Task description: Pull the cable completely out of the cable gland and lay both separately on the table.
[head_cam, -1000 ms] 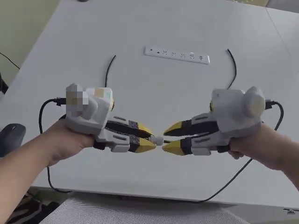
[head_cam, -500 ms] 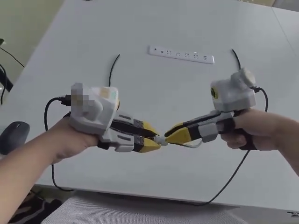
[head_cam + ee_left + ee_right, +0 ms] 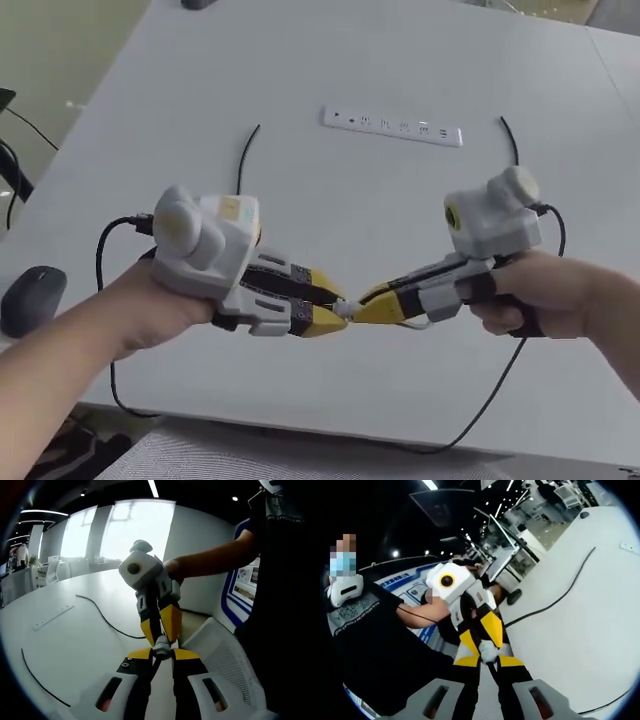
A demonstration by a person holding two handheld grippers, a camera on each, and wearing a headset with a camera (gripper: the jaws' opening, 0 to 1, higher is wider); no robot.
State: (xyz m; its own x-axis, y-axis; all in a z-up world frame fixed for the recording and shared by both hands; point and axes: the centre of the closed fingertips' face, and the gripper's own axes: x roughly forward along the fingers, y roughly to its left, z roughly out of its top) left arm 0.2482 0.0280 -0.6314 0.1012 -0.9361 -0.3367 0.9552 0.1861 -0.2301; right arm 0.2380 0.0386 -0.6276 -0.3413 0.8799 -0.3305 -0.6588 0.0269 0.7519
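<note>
A: Nearest you, your left hand-held gripper (image 3: pixel 333 307) is closed on the cable gland (image 3: pixel 347 309), holding it in the air above the near edge of the surface (image 3: pixel 330 60).
B: Your right hand-held gripper (image 3: pixel 364 299) meets it tip to tip, jaws closed on the cable (image 3: pixel 493 671) right where it enters the gland.
A: Farther out, 2 black leads (image 3: pixel 243 158) lie on the surface.
B: Beyond them, 1 power strip (image 3: pixel 392 126) lies flat, well apart from both hand-held grippers.

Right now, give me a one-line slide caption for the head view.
Left gripper and right gripper, both yellow-tipped, pinch a small white cable gland between them above the white table.
</note>
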